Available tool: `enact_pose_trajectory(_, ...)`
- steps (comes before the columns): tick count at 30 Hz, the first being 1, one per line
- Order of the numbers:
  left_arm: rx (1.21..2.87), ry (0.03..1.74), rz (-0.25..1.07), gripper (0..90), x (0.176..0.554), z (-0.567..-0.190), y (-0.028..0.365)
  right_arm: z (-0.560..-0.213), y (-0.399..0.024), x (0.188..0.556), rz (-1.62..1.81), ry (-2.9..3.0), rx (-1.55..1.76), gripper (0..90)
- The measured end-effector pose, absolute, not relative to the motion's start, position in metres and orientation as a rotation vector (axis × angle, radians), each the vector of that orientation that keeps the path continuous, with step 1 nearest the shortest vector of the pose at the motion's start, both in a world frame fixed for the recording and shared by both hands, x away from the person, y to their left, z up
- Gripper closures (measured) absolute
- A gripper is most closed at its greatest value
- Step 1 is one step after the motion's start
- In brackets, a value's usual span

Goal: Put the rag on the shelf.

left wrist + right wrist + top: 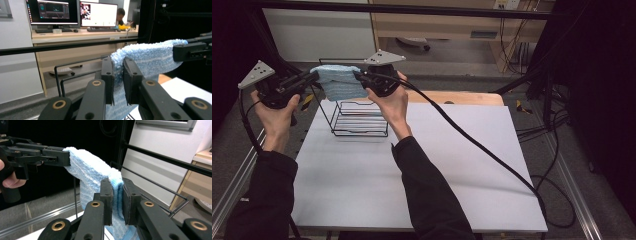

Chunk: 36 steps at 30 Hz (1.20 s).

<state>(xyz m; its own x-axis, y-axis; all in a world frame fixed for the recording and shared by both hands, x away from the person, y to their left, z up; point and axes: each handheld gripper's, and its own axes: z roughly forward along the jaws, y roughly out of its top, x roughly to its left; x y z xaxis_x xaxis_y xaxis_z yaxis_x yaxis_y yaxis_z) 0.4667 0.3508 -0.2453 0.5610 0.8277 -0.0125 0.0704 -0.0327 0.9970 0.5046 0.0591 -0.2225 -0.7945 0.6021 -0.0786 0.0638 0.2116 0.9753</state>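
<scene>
A light blue towel [339,82] hangs stretched between my two grippers above a black wire rack [357,120] at the back left of the white table [412,165]. My left gripper [314,78] is shut on the towel's left end, and in the left gripper view the cloth [147,56] is pinched between its jaws [118,72]. My right gripper [358,76] is shut on the towel's right end; in the right gripper view its jaws [117,192] clamp a fold of the towel [87,167]. The left gripper [57,157] holds the far end there.
The rack's thin wire bars [155,185] run just behind and below the towel. A black cable [482,150] trails from the right gripper across the table to its right edge. A wooden desk with monitors [75,15] stands beyond the table.
</scene>
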Motion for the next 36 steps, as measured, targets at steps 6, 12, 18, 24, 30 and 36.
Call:
enact_pose_trajectory(6, 1.533, 0.807, 0.722, 78.1, 0.462, -0.246, 0.350, -0.226, 0.057, 0.502, 1.588, 2.075, 0.597, 80.8)
enact_pose_trajectory(12, 1.559, 0.836, 0.732, 72.2, 0.456, -0.238, 0.350, -0.229, 0.055, 0.502, 1.595, 2.100, 0.587, 80.8)
enact_pose_trajectory(18, 1.501, 0.884, 0.711, 66.6, 0.454, -0.220, 0.355, -0.231, 0.054, 0.502, 1.595, 2.116, 0.575, 80.8)
enact_pose_trajectory(24, 1.560, 0.925, 0.667, 73.7, 0.462, -0.210, 0.350, -0.235, 0.053, 0.502, 1.591, 2.139, 0.555, 80.8)
enact_pose_trajectory(30, 1.623, 0.959, 0.601, 87.6, 0.472, -0.212, 0.342, -0.237, 0.052, 0.501, 1.582, 2.156, 0.536, 80.5)
enact_pose_trajectory(36, 1.679, 0.970, 0.568, 89.8, 0.474, -0.217, 0.339, -0.238, 0.051, 0.501, 1.577, 2.169, 0.527, 79.7)
